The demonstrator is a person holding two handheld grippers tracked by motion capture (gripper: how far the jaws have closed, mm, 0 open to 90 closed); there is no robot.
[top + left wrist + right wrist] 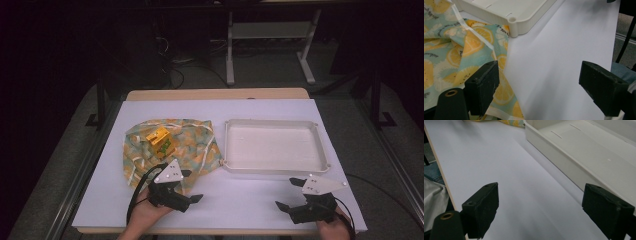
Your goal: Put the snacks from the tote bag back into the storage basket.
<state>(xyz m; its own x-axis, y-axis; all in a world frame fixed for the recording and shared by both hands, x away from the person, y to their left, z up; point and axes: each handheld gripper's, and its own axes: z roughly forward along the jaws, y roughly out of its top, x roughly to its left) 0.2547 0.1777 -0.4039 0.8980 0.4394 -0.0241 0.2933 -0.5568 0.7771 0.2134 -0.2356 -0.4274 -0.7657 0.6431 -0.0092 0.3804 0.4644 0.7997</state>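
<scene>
Beside the left gripper [192, 186], jaws wide and empty: rumpled lemon-print cloth [192, 142], white-edged.

Printed cloth [172, 145] soft, creased; tray [274, 166] probably matt plastic.

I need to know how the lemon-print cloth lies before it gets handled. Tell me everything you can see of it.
The lemon-print cloth is thin teal fabric with yellow lemon slices and white edging, lying crumpled on the white table. A yellow box sits on it. Its right edge meets the white tray corner. One jaw of the open left tongs hovers over its near edge.
</scene>
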